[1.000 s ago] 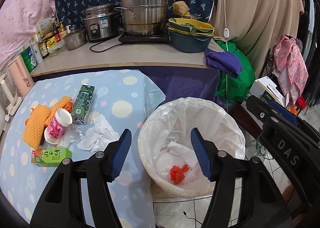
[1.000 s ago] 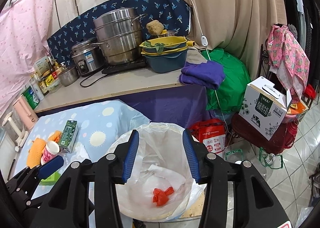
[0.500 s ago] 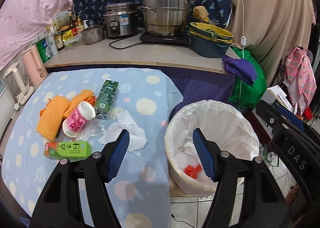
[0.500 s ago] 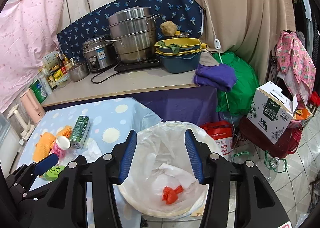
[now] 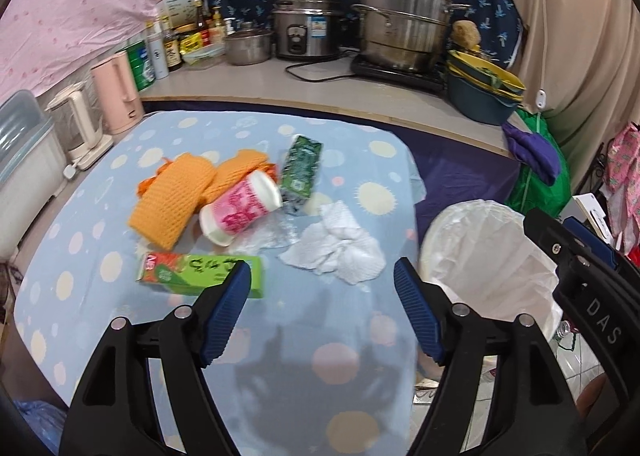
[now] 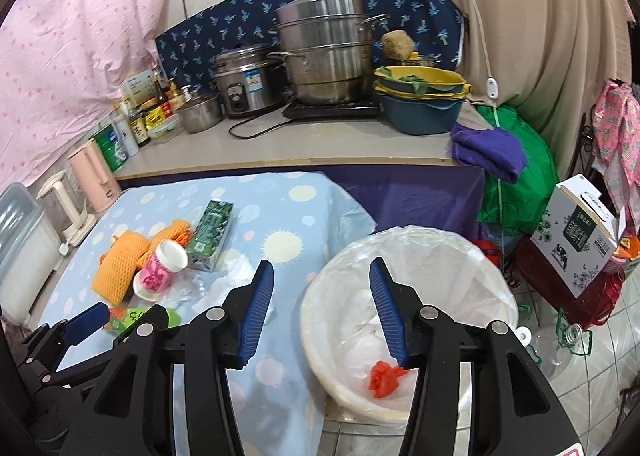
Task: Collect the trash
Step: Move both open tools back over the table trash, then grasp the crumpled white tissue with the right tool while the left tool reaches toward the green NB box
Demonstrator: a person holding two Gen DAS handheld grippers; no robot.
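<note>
Trash lies scattered on the dotted pale-blue tablecloth point(image 5: 100, 192) in the left wrist view: a crumpled white tissue point(image 5: 340, 248), a flat green carton point(image 5: 200, 272), a tipped pink-and-white paper cup point(image 5: 240, 212), ribbed orange foam netting point(image 5: 176, 200), a dark green drink carton point(image 5: 300, 172) and clear crinkled plastic film point(image 5: 268, 236). The left gripper point(image 5: 322, 310) hangs above the cloth, its ridged blue jaws spreading wider with nothing between them. In the right wrist view the right gripper point(image 6: 322, 314) sits about half open and empty, over the edge of a round bin with a thin white liner point(image 6: 412, 252); a crumpled red scrap point(image 6: 384, 374) lies at its bottom.
</note>
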